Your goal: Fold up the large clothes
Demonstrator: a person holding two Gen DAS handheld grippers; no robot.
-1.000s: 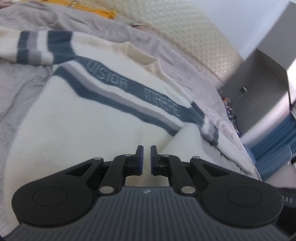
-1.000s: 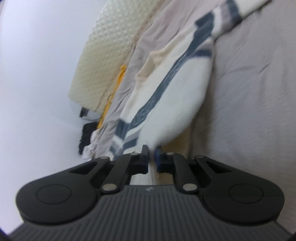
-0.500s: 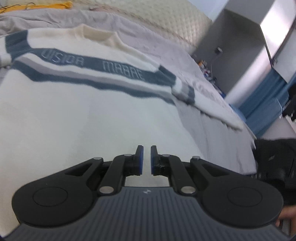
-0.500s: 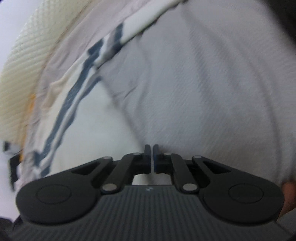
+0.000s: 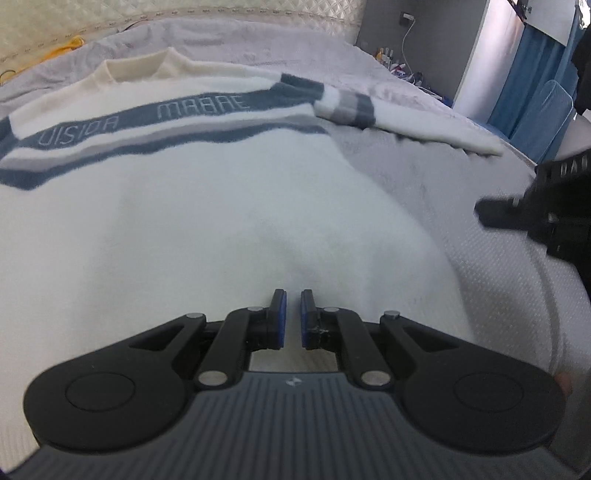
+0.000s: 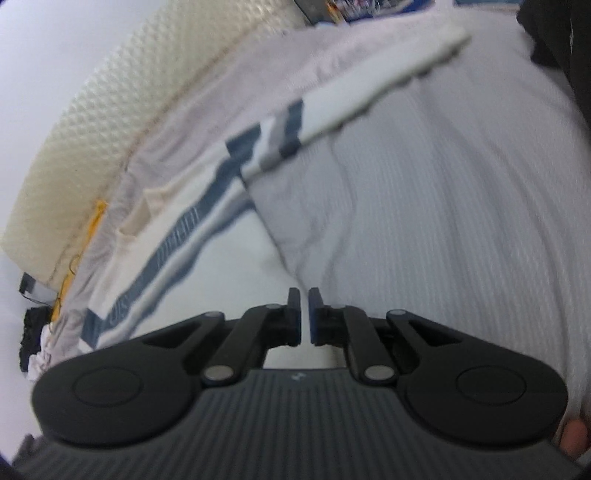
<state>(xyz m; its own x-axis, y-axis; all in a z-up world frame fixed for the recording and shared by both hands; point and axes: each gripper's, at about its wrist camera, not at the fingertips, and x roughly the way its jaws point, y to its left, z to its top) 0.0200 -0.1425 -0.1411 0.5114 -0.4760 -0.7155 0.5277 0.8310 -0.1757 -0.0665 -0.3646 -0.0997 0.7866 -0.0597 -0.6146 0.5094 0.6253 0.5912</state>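
A white sweater with blue and grey chest stripes lies flat, front up, on a grey bed cover. Its right sleeve stretches out to the right. My left gripper hovers over the sweater's lower hem, jaws nearly shut with a narrow gap, holding nothing. My right gripper is over the sweater's right side edge, jaws nearly shut, empty. The right gripper's black body shows at the right of the left wrist view. The sweater and sleeve also show in the right wrist view.
A cream quilted headboard runs behind the bed. A yellow cable lies near it. A grey cabinet with small items and blue curtains stand to the right. Dark clutter sits beyond the bed's far side.
Both grippers let go of the sweater's hem and pulled back toward me; the sweater has settled flat on the bed with the sleeve spread out. Both views swung to level.
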